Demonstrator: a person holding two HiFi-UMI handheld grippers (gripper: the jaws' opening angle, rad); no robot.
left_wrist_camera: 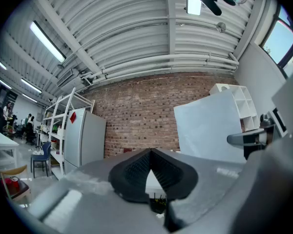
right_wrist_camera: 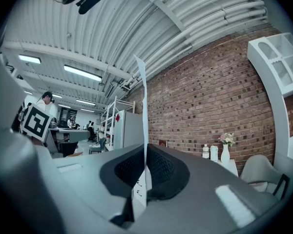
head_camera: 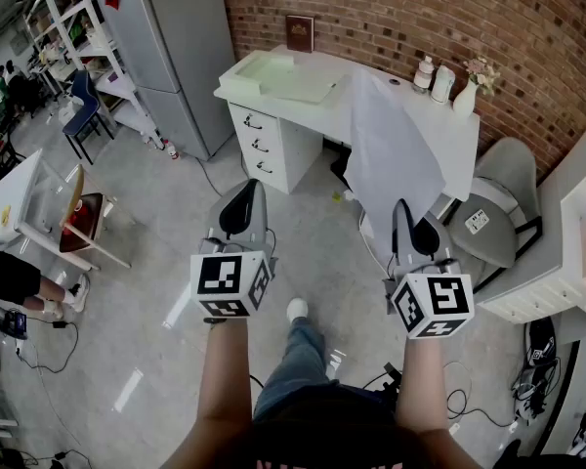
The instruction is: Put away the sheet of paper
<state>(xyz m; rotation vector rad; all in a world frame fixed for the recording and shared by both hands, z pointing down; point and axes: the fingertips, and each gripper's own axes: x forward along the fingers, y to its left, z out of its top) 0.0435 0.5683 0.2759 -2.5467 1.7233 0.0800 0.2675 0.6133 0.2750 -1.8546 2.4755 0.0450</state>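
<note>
The sheet of paper (head_camera: 391, 149) is white and stands upright in front of the white desk (head_camera: 317, 115). My right gripper (head_camera: 402, 208) is shut on its lower edge. In the right gripper view the paper (right_wrist_camera: 143, 96) shows edge-on, rising as a thin line from between the shut pads of the right gripper (right_wrist_camera: 145, 149). My left gripper (head_camera: 250, 195) hangs level with it to the left, apart from the paper. In its own view the left gripper (left_wrist_camera: 151, 150) has its pads meeting at the tip with nothing between them, and the paper (left_wrist_camera: 210, 126) shows flat at the right.
The desk has drawers (head_camera: 259, 145) on its left side, a pale green tray (head_camera: 283, 76), a brown book (head_camera: 299, 32), bottles (head_camera: 436, 78) and a vase (head_camera: 466, 94) by the brick wall. A grey chair (head_camera: 493, 218) stands right; a fridge (head_camera: 171, 47) and small table (head_camera: 29, 198) stand left.
</note>
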